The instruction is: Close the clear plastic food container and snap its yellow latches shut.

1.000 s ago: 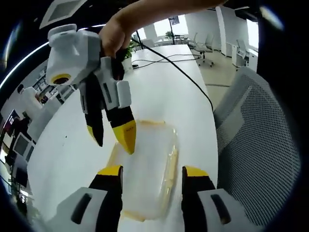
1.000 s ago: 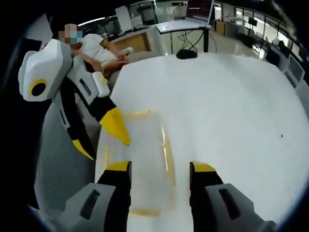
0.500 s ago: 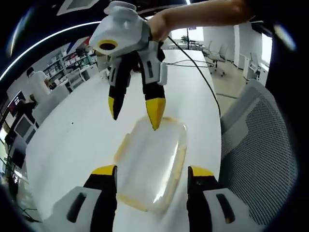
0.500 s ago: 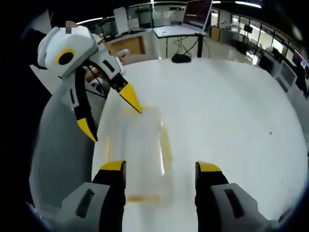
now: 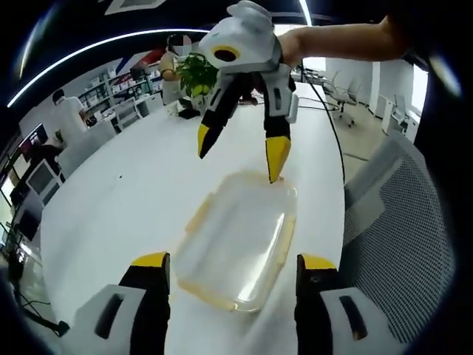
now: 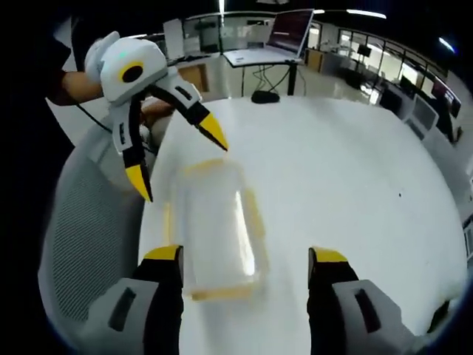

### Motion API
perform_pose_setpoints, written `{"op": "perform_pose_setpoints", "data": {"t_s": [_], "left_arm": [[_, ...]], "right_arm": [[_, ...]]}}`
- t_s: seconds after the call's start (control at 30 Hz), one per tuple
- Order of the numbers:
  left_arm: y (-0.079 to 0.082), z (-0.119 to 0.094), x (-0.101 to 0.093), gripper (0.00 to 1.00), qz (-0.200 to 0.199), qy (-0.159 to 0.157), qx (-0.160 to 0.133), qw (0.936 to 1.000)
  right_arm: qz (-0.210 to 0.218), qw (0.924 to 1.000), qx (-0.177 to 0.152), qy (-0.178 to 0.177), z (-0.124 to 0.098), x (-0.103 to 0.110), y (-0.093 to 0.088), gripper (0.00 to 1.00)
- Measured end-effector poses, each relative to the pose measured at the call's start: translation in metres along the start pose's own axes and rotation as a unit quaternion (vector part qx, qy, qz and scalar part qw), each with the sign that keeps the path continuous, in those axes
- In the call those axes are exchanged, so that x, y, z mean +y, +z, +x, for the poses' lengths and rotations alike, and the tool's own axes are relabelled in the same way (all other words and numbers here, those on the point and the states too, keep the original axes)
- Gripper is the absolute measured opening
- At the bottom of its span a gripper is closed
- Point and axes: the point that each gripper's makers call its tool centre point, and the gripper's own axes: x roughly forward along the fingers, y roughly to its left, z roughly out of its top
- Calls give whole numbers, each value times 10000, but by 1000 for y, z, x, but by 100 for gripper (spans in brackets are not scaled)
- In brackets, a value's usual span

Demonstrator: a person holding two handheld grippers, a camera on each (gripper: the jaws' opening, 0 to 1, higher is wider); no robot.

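Open-plan office all round, and in the middle of it a long white table [image 5: 133, 200] with a grey mesh chair [image 5: 399, 222] drawn up at its edge. On the table, close to that chair-side edge, lies the clear plastic food container [image 5: 240, 240]; in the right gripper view it is at [image 6: 214, 222]. Its lid appears to sit on top, with the yellow latches [image 6: 253, 213] lying along the rim, though whether any is snapped I cannot tell. Nothing seems to be inside.

The container's long axis runs between the two grippers, one at each short end. The left gripper [image 5: 230, 270] hangs above the near end, jaws parted wide and holding nothing. The right gripper [image 5: 240, 151] hovers over the far end, likewise spread and empty, one yellow tip just above the container's rim. That right tip looks nearest to a latch, so I judge it best placed to press down.
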Motion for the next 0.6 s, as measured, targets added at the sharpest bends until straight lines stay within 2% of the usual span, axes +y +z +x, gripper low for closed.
{"op": "perform_pose_setpoints", "data": {"t_s": [0.33, 0.6], "left_arm": [[-3, -4, 2, 69, -234, 79, -113, 9996], [-10, -8, 5, 71, -350, 218, -155, 9990]], "right_arm": [[400, 9982, -324, -315, -9, 3, -9, 73], [424, 9966, -478, -517, -13, 13, -14, 73]]}}
